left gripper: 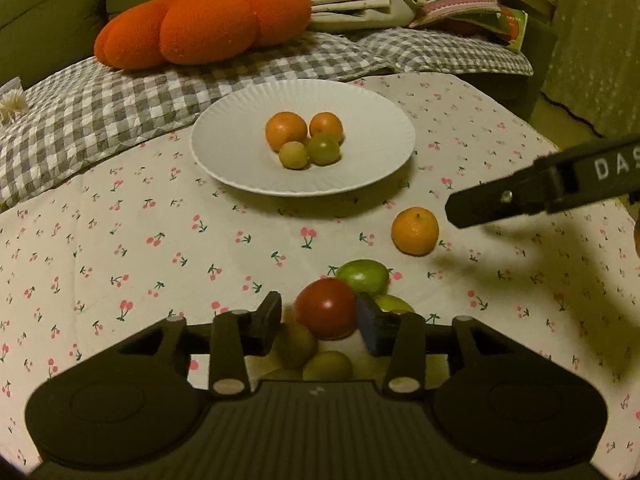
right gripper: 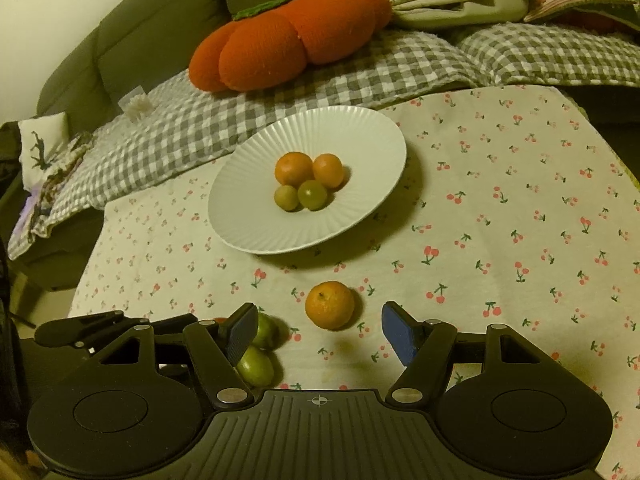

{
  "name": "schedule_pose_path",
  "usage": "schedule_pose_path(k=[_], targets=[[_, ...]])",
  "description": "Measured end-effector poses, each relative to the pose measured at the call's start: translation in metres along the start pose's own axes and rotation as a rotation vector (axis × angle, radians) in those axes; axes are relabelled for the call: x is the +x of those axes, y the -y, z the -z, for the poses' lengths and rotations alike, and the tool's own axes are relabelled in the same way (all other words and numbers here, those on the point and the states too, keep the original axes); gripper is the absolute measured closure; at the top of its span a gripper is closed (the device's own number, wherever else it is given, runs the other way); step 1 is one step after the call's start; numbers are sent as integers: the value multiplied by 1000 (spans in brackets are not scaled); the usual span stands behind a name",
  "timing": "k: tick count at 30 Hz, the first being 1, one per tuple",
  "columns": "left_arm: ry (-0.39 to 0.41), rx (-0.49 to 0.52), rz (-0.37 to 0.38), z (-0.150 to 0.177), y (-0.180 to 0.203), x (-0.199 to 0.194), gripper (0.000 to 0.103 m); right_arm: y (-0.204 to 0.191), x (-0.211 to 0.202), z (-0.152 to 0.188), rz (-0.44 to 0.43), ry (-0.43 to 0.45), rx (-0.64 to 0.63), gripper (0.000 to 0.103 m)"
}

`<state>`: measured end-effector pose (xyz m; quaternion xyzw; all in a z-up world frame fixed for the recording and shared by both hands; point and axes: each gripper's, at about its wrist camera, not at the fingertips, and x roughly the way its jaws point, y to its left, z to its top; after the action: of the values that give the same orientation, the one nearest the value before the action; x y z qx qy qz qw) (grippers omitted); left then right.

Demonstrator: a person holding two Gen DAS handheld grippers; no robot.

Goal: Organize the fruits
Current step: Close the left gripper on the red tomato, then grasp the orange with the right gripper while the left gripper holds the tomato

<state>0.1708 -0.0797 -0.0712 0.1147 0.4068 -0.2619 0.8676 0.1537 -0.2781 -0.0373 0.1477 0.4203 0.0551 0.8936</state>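
A cherry-print tablecloth [right gripper: 500,208] is covering the table, with a grey checked blanket [right gripper: 280,92] and an orange pumpkin-shaped cushion [right gripper: 280,40] lying on the sofa behind it. Toward the far side of the cloth a white ribbed plate [right gripper: 256,184] is sitting, holding four fruits clustered touching at its middle — two oranges [right gripper: 294,168] at the back and two small green fruits [right gripper: 313,195] in front. A lone orange [right gripper: 330,305] is resting on the cloth nearer than the plate, its stem end facing up; being round, it is showing no clear long axis. The right gripper [right gripper: 320,334] is hovering just short of it with jaws spread wide, gripping nothing, fingers pointing toward the plate. Left of that orange a heap of fruit is lying: a red fruit [left gripper: 326,308] on top, an oval green fruit [left gripper: 363,277] behind it with its long axis running left to right, and smaller green ones [left gripper: 328,366] beneath. The left gripper [left gripper: 320,322] is standing with its jaws either side of the red fruit — the right pad [left gripper: 370,328] seems to be touching it, the left pad standing clear of it, so the jaws are not clamping it.
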Motion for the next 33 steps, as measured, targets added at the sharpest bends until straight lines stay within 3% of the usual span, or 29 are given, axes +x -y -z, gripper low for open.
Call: schedule_pose_path(k=[6, 8, 10, 19, 33], targets=[[9, 34, 0, -3, 3, 4, 57, 0, 0, -1, -2, 2, 3, 34], [6, 21, 15, -4, 0, 6, 60, 0, 0, -1, 0, 1, 3, 34], [4, 12, 49, -4, -2, 7, 69, 1, 0, -1, 2, -1, 6, 34], [1, -4, 28, -5, -4, 3, 70, 4, 9, -2, 4, -15, 19, 34], [76, -216, 43, -15, -36, -20, 70, -2, 39, -4, 28, -32, 19, 35]])
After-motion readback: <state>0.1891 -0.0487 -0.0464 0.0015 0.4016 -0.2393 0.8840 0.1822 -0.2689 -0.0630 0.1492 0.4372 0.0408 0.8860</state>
